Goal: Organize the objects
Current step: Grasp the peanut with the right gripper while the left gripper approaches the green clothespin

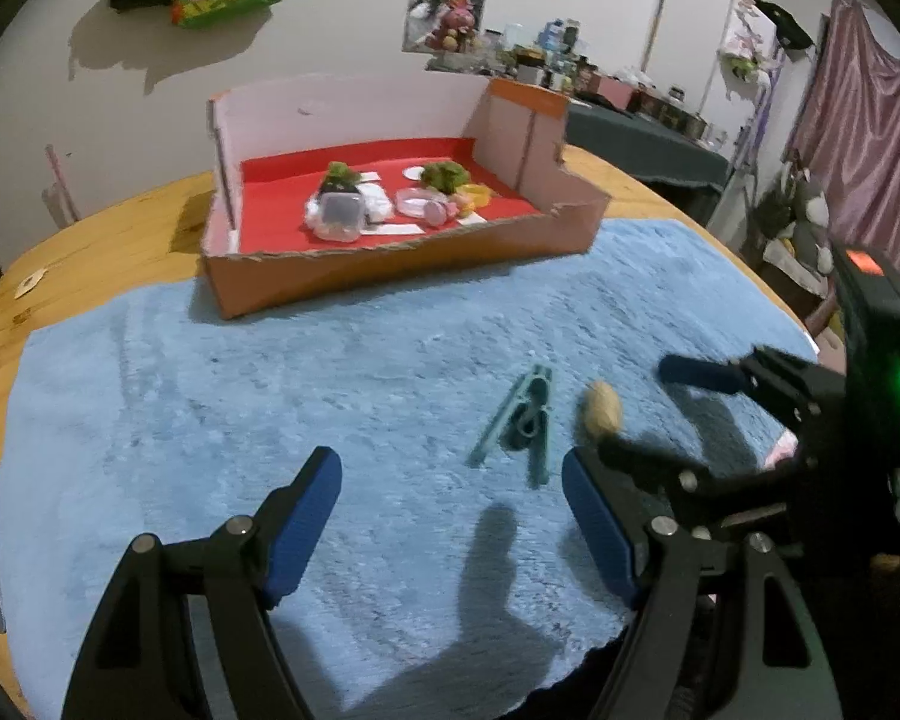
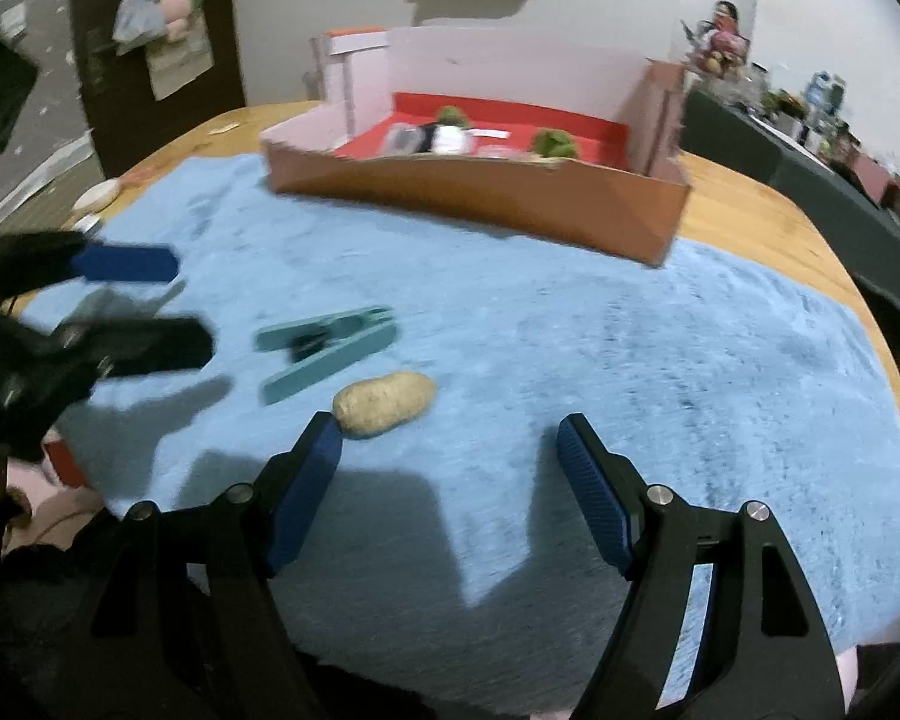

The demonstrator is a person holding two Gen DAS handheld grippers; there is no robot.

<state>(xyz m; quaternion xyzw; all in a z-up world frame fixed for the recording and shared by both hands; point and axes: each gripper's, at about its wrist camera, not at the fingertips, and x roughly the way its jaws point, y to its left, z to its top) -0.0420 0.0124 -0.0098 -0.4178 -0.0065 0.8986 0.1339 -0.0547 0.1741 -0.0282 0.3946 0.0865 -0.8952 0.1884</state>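
Teal clothespin beside potato

Right gripper, jaws spread, hovers beside potato on blue mat

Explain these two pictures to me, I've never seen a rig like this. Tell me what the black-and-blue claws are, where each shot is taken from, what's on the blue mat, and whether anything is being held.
The claws are two hand-held grippers, one in each of a person's hands, and each carries a wide-angle camera that looks along its fingers. One picture looks out from the left gripper, the other from the right gripper. Each gripper also shows at the edge of the other's picture.

A fluffy blue mat covers a wooden table. On the mat lie a teal clothes peg and a potato. Behind them stands a cardboard box with a red floor, already holding small items.

Both grippers are open and hold nothing. The potato lies close to the right gripper's left fingertip.
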